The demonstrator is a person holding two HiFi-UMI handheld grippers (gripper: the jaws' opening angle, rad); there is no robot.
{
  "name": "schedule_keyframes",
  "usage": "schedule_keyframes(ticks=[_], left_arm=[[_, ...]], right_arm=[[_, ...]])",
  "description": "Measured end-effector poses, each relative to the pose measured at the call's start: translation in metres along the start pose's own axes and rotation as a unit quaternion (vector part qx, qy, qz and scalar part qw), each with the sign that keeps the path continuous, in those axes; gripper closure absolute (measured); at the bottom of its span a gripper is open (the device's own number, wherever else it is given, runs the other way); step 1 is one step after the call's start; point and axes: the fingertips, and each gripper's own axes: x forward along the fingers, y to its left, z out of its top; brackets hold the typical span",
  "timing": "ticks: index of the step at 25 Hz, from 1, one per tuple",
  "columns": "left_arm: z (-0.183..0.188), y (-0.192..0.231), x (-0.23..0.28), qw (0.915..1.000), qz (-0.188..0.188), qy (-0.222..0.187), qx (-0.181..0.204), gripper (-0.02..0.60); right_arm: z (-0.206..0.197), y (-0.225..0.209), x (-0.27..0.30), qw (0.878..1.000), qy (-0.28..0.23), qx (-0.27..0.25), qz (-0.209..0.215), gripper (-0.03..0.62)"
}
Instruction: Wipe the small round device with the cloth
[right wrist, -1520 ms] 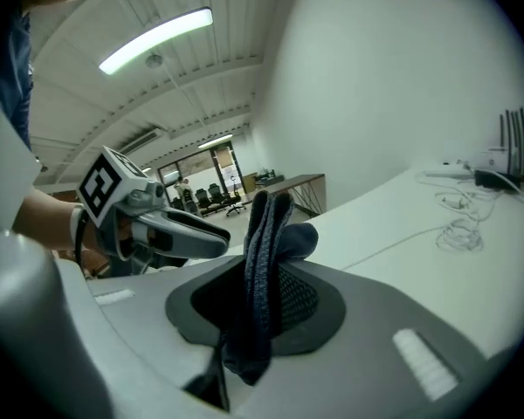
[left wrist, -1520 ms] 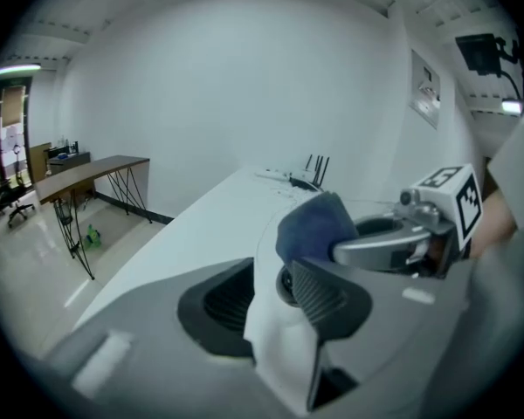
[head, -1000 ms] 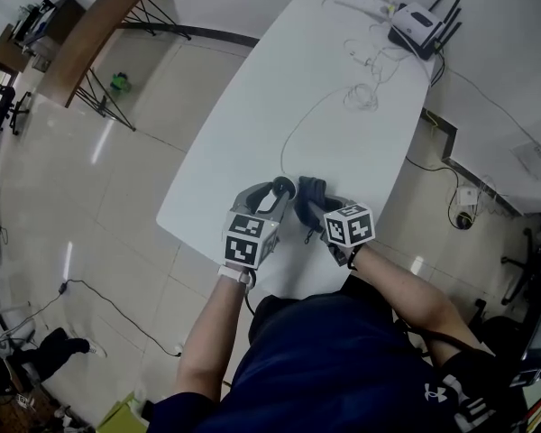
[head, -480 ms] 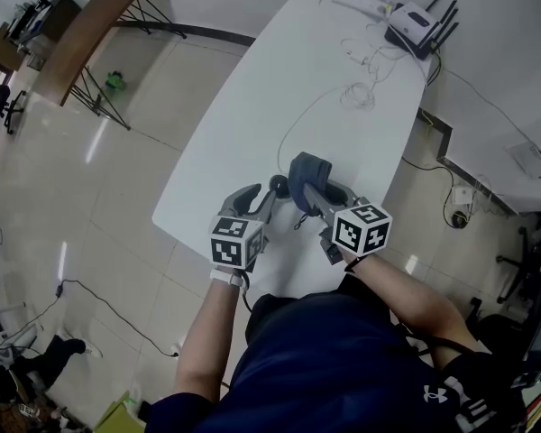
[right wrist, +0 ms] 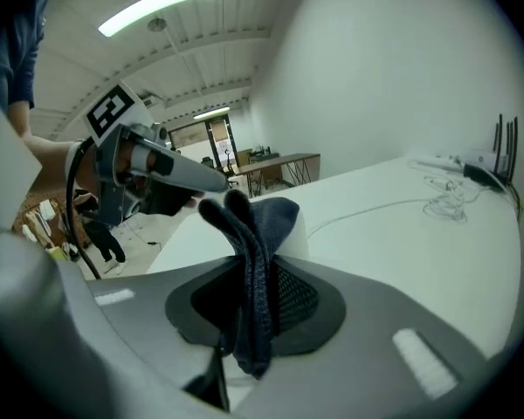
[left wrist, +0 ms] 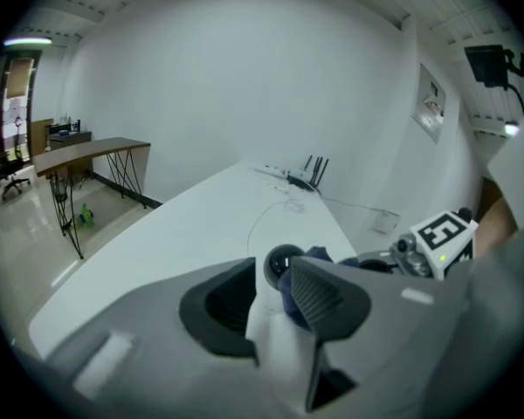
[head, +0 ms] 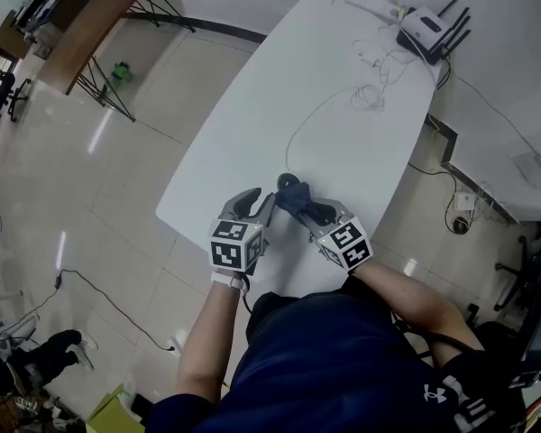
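Note:
The small round black device (head: 286,183) rests near the white table's (head: 252,124) front edge, with a thin white cable (head: 298,124) running away from it. My left gripper (head: 258,198) points at it with jaws apart, having just closed a little. In the left gripper view the device (left wrist: 281,260) shows just past the tips of that gripper (left wrist: 272,278), and nothing is pinched. My right gripper (head: 314,215) is shut on a folded dark blue cloth (head: 299,208), whose free end lies against the device's near right side. The cloth (right wrist: 258,260) stands up between the right gripper's (right wrist: 253,312) pads.
A router with antennas (head: 426,25), a white power strip (head: 370,3) and a coil of white cable (head: 368,93) lie at the table's far end. The table's front edge runs just under both grippers. A wooden desk (head: 99,25) stands on the floor to the far left.
The right gripper lifted the cloth, rolled over, then came back down with the cloth against the device. The left gripper drew back a little, leaving the device at its tips.

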Motion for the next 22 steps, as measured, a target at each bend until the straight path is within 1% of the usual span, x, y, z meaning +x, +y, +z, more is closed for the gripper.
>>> schedule_keyframes(ticks=[1,2,3,4,5,6,8,9,10,11,12,14,16,17,18,19,20,21,22], left_arm=[[-0.001,0.0,0.0,1.0,-0.002,0.001,-0.002,0.459],[-0.001,0.0,0.0,1.0,-0.002,0.002,-0.003,0.459],[-0.001,0.0,0.001,1.0,-0.002,0.003,-0.004,0.459],[0.0,0.001,0.001,1.0,-0.002,0.003,-0.005,0.46],[0.0,0.0,0.002,1.0,-0.004,0.003,-0.007,0.46],[0.0,-0.001,0.002,1.0,-0.005,0.002,-0.007,0.46],[0.001,-0.002,0.002,1.0,-0.006,0.001,-0.007,0.459],[0.002,-0.002,0.002,1.0,-0.007,0.001,-0.007,0.46],[0.002,-0.003,0.002,0.9999,-0.007,0.001,-0.008,0.46],[0.002,-0.004,0.002,0.9999,-0.008,0.001,-0.008,0.46],[0.002,-0.004,0.002,0.9999,-0.009,0.001,-0.009,0.46],[0.0,-0.003,0.002,0.9999,-0.009,0.003,-0.01,0.462],[-0.001,-0.002,0.001,0.9998,-0.009,0.004,-0.016,0.462],[-0.002,-0.002,0.001,0.9998,-0.01,0.004,-0.019,0.463],[-0.002,-0.002,0.001,0.9997,-0.01,0.004,-0.022,0.463],[-0.002,-0.003,0.001,0.9996,-0.011,0.003,-0.024,0.463],[-0.002,-0.004,0.002,0.9996,-0.012,0.001,-0.025,0.463],[-0.002,-0.005,0.001,0.9996,-0.013,0.0,-0.026,0.463],[-0.002,-0.005,0.001,0.9995,-0.013,-0.003,-0.028,0.463]], right_arm=[[-0.011,-0.001,0.001,1.0,0.018,0.024,0.008,0.514],[-0.021,-0.001,0.002,0.997,0.037,0.06,0.019,0.514],[-0.029,-0.001,0.004,0.992,0.055,0.105,0.032,0.514],[-0.036,0.0,0.005,0.984,0.07,0.156,0.049,0.514],[-0.041,0.004,0.007,0.972,0.082,0.209,0.07,0.514],[-0.044,0.008,0.009,0.956,0.09,0.263,0.093,0.513],[-0.051,0.015,0.012,0.917,0.101,0.362,0.131,0.513],[-0.053,0.016,0.012,0.899,0.102,0.402,0.14,0.513],[-0.056,0.015,0.012,0.884,0.103,0.433,0.143,0.513],[-0.058,0.014,0.012,0.873,0.103,0.456,0.142,0.513],[-0.061,0.013,0.011,0.864,0.106,0.473,0.139,0.513],[-0.069,0.014,0.009,0.851,0.118,0.493,0.138,0.513],[-0.076,0.018,0.007,0.843,0.133,0.501,0.143,0.513],[-0.077,0.019,0.005,0.841,0.138,0.503,0.145,0.513],[-0.077,0.019,0.002,0.842,0.138,0.502,0.145,0.514],[-0.073,0.018,-0.002,0.846,0.132,0.497,0.143,0.513],[-0.066,0.015,-0.007,0.856,0.122,0.484,0.137,0.513],[-0.055,0.01,-0.013,0.871,0.106,0.464,0.126,0.513],[-0.041,0.004,-0.02,0.889,0.088,0.436,0.111,0.513]])
